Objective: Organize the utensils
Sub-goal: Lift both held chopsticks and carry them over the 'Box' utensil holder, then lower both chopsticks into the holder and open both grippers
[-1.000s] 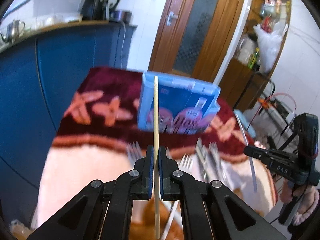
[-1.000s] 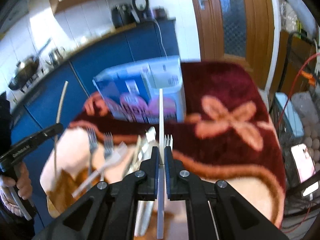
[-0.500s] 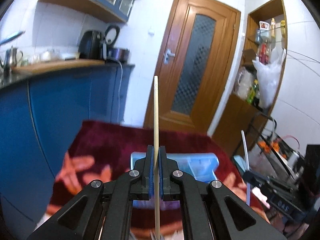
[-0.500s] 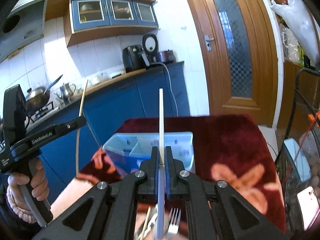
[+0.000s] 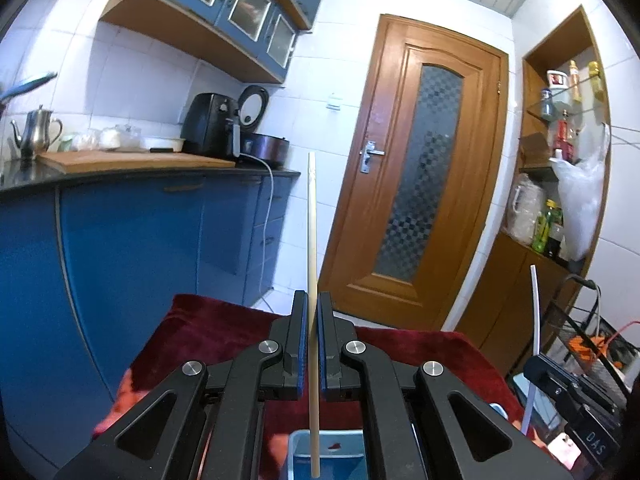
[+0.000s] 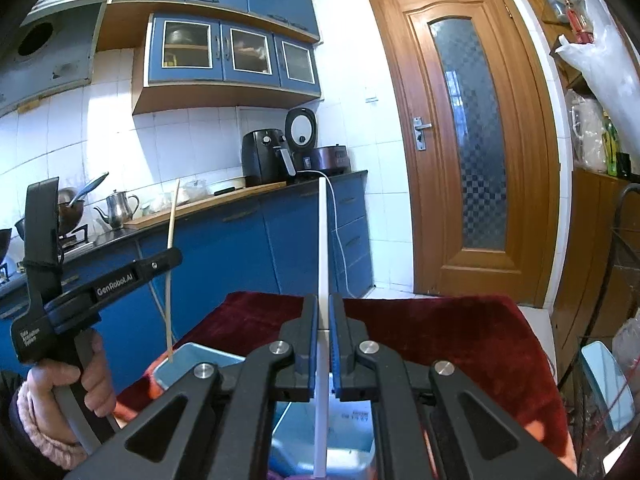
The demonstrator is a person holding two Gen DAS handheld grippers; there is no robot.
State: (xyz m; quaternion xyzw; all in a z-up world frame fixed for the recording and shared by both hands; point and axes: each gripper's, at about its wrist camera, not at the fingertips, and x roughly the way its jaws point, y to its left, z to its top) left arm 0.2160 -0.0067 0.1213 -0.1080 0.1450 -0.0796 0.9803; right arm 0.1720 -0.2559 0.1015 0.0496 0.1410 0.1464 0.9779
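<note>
Left wrist view
- L gripper [image 5: 313,308]: jaws pressed onto a wooden chopstick [image 5: 312,280], pinched near its lower third.
- Chopstick axis: held upright, long axis approx. vertical; top end is pointed at the ceiling, lower end is hung over the blue bin [image 5: 328,456].
- Bin: seen at bottom edge, set on the red blanket [image 5: 208,332].
- R gripper [image 5: 534,364]: seen at lower right w/ a white chopstick [image 5: 534,312] stood upright in it.

Right wrist view
- R gripper [image 6: 323,312]: jaws clamped on the white chopstick [image 6: 323,260].
- White chopstick axis: approx. vertical, top up, lower end over the bin [image 6: 192,356].
- L gripper [image 6: 170,258]: held by a hand [image 6: 86,384] at left; wooden chopstick [image 6: 172,240] gripped, nearly upright, slightly tilted, lower tip just above the bin's rim.
</note>
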